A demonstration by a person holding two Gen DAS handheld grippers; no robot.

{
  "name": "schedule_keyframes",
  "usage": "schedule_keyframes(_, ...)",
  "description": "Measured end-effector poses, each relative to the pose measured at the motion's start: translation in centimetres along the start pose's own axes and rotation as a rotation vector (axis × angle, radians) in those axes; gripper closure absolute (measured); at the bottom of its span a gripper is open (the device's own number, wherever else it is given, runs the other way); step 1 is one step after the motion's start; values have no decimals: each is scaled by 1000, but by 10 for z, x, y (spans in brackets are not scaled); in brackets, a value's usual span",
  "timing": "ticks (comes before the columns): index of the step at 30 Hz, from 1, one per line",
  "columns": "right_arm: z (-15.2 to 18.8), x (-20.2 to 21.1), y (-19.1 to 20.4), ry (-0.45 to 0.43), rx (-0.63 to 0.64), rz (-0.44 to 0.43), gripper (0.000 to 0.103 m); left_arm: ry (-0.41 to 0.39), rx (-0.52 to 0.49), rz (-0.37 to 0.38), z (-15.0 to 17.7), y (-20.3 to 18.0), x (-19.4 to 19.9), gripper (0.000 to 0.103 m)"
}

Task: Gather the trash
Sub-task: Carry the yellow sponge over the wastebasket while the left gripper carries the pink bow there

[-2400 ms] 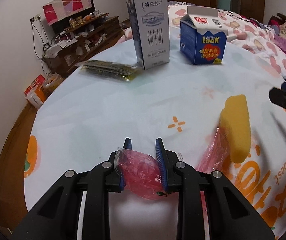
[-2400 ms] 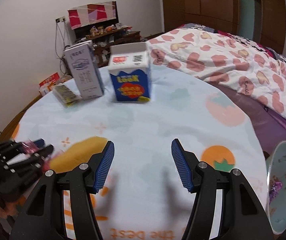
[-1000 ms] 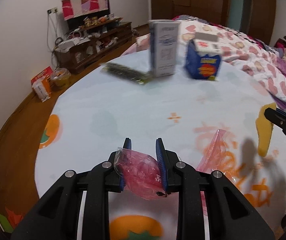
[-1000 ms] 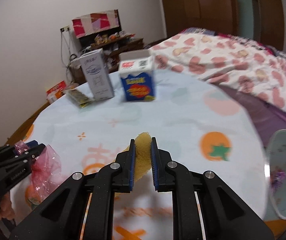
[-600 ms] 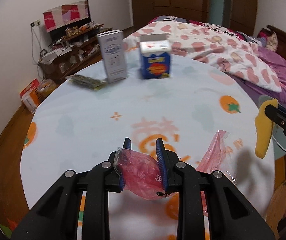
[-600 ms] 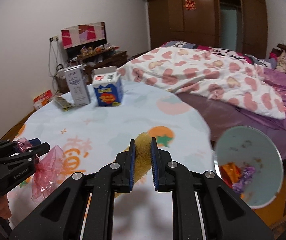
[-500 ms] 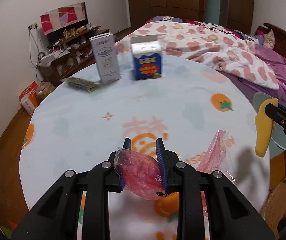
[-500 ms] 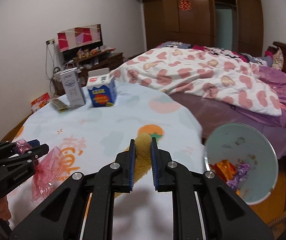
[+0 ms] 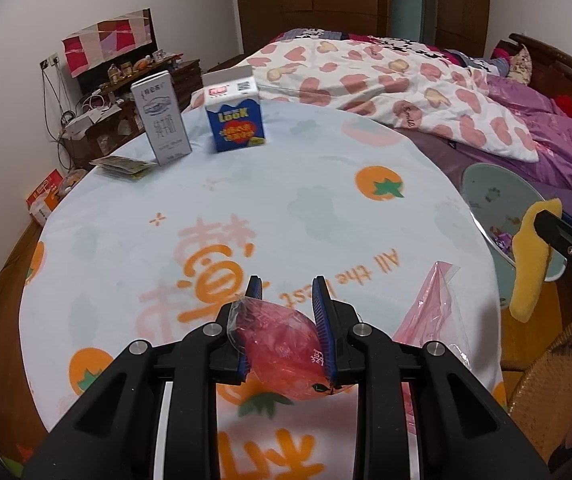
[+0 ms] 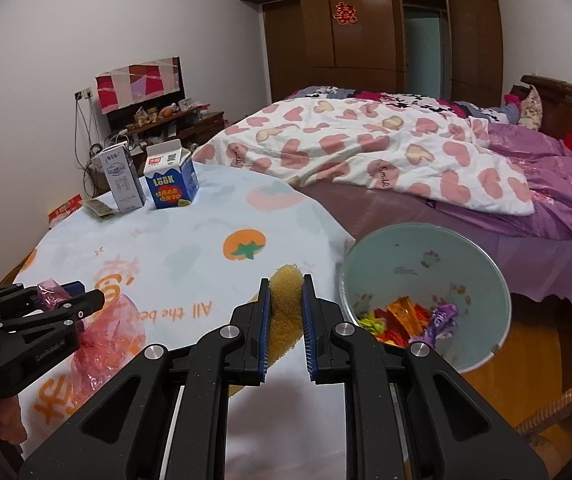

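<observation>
My left gripper (image 9: 286,292) is shut on a crumpled pink plastic bag (image 9: 281,344), whose loose end (image 9: 434,320) hangs to the right over the table's near edge. My right gripper (image 10: 285,284) is shut on a yellow sponge (image 10: 283,312), held above the table edge just left of a pale green trash bin (image 10: 426,252). The bin holds several coloured wrappers (image 10: 406,318). In the left wrist view the sponge (image 9: 530,264) hangs in front of the bin (image 9: 490,188) at the far right.
On the round table's fruit-print cloth (image 9: 286,200) stand a grey milk carton (image 9: 161,116) and a blue carton (image 9: 233,116) at the far side, with a flat green packet (image 9: 123,165) beside them. A bed with a heart quilt (image 10: 366,148) lies behind. A wicker chair (image 10: 558,420) sits at right.
Both grippers have swung right along the table's near edge, each keeping its load. The trash bin has come closer and larger beside the sponge; the cartons have slid left.
</observation>
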State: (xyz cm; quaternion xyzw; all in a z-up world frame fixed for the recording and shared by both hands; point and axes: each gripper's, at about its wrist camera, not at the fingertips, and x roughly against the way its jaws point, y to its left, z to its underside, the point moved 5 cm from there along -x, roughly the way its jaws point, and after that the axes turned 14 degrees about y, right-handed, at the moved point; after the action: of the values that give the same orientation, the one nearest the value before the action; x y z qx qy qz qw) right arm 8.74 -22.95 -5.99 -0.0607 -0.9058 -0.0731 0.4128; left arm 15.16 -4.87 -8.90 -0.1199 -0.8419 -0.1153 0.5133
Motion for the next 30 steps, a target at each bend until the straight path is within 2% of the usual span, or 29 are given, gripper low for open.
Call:
schedule_keyframes(14, 21, 12, -33, -7, -37, 8, 88, 13, -24, 11, 6, -36, 1, 76)
schedule_keyframes(30, 28, 16, -68, -8, -88, 40, 88, 16, -76, 27, 0, -74, 1, 76)
